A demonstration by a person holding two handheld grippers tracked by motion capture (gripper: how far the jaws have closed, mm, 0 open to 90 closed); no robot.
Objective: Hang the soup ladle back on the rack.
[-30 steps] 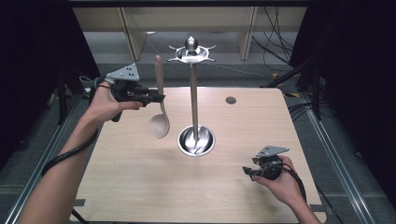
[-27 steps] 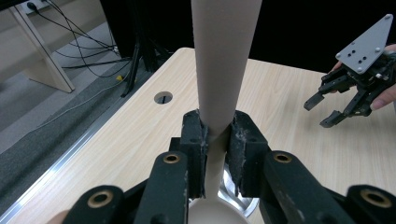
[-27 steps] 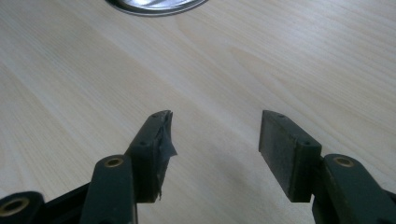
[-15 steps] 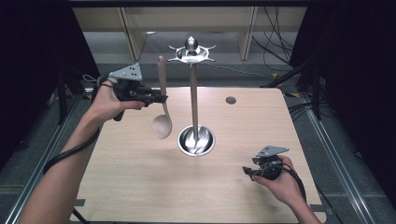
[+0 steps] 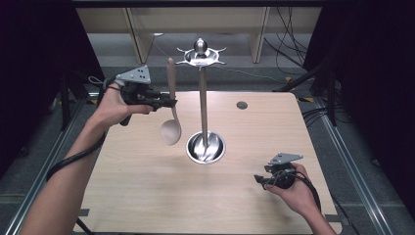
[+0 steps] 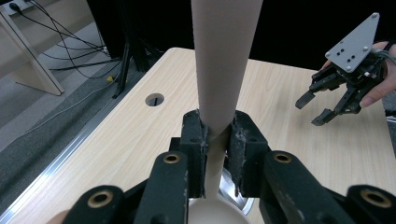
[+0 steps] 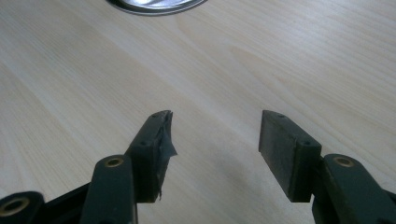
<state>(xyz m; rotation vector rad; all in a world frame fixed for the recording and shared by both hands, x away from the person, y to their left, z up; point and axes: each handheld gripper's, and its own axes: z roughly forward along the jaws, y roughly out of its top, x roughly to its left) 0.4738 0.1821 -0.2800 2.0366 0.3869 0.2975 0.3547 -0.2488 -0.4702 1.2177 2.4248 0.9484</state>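
Note:
A beige spoon [image 5: 171, 105] hangs upright, bowl down, above the table's left half, just left of a metal utensil stand [image 5: 202, 93] with a round steel base [image 5: 206, 146] and a hooked top [image 5: 200, 53]. My left gripper [image 5: 169, 103] is shut on the spoon's handle [image 6: 216, 74], with the bowl [image 6: 219, 212] below the jaws. My right gripper [image 5: 259, 179] rests low over the front right of the table, open and holding nothing [image 7: 215, 135]. It also appears far off in the left gripper view [image 6: 317, 108].
The wooden table [image 5: 147, 196] has a small round cable hole [image 5: 242, 105] at its back right. The stand's base rim [image 7: 154, 5] lies just ahead of the right gripper. Cables and wooden shelf legs [image 5: 258, 34] sit on the floor behind the table.
My left gripper has carried the spoon a little to the right, closer to the stand's pole. The right gripper has stayed where it was.

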